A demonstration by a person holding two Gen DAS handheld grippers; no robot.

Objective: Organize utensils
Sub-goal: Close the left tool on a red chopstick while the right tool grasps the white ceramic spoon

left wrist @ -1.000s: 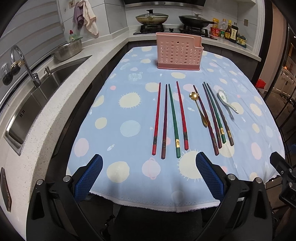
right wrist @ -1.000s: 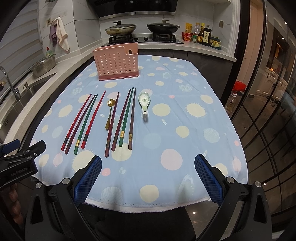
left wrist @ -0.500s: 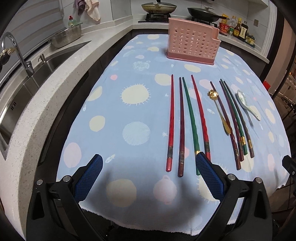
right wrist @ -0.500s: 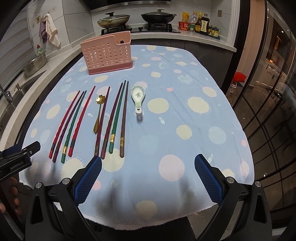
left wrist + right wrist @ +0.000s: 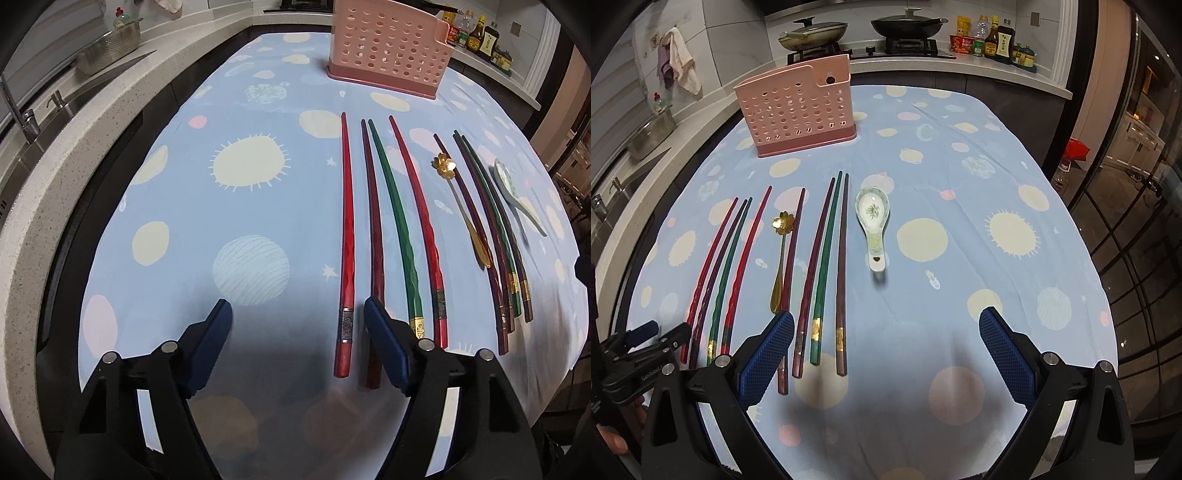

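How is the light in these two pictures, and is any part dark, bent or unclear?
Left wrist view: a dark shadow lies on the tablecloth between the fingers of the left gripper; the straight chopsticks look curved. Right wrist view: softer shadow before the right gripper; the porcelain spoon is sharp; corners are black.

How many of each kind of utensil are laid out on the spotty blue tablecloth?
Long lacquered chopsticks: 8
Gold flower-headed metal spoon: 1
White ceramic soup spoon with green pattern: 1
Total: 10, all loose on the cloth; none stands in the pink perforated plastic holder.
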